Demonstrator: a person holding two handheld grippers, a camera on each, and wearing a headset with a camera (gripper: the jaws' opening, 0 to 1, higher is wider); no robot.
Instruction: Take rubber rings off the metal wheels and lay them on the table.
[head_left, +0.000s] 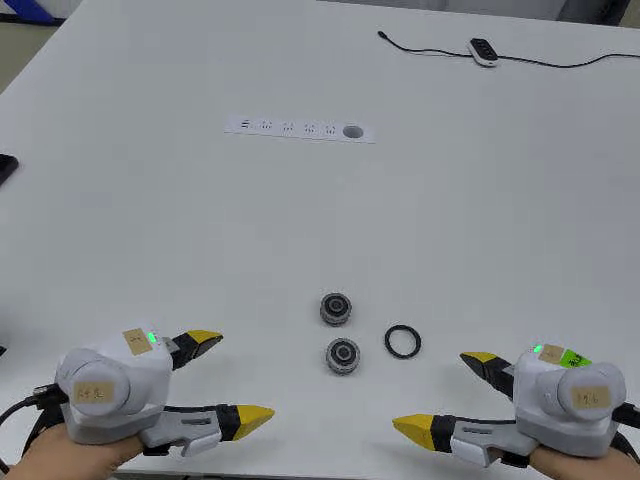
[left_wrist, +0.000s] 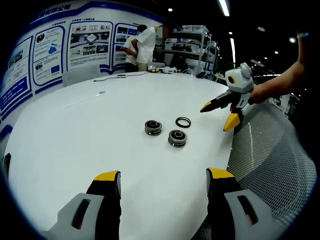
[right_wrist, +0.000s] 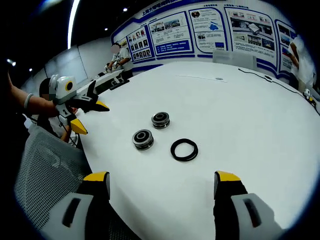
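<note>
At the far left edge of the white table (head_left: 150, 200) a dark object (head_left: 5, 165) pokes into sight, too cut off to name; nearer the person, the left gripper (head_left: 230, 377) hangs low over the table's near edge, its yellow-tipped jaws spread wide with nothing between them; its own view shows the same wide gap over bare tabletop.

Further back, a flat white power strip (head_left: 300, 129) lies on the table, well apart from the work.

Near the middle of the near side sit the two metal wheels; the far wheel (head_left: 336, 308) and the near wheel (head_left: 343, 355) lie flat, close together but not touching, each with a dark outer band around a bright centre; I cannot tell from here whether that band is rubber.

Just to their right lies one loose black rubber ring (head_left: 402, 341), flat on the table and apart from both wheels.

To the right again, the right gripper (head_left: 445, 392) hovers over the near edge, level with the left one; its jaws are also spread wide and empty; the wheels and the ring lie ahead of both grippers, between them, untouched.

At the far right corner a small black-and-white device (head_left: 483, 50) rests on a thin dark cable (head_left: 560, 64).

Round the room, printed boards (right_wrist: 210, 25) line the wall; two people (left_wrist: 140, 45) stand at the far end.
</note>
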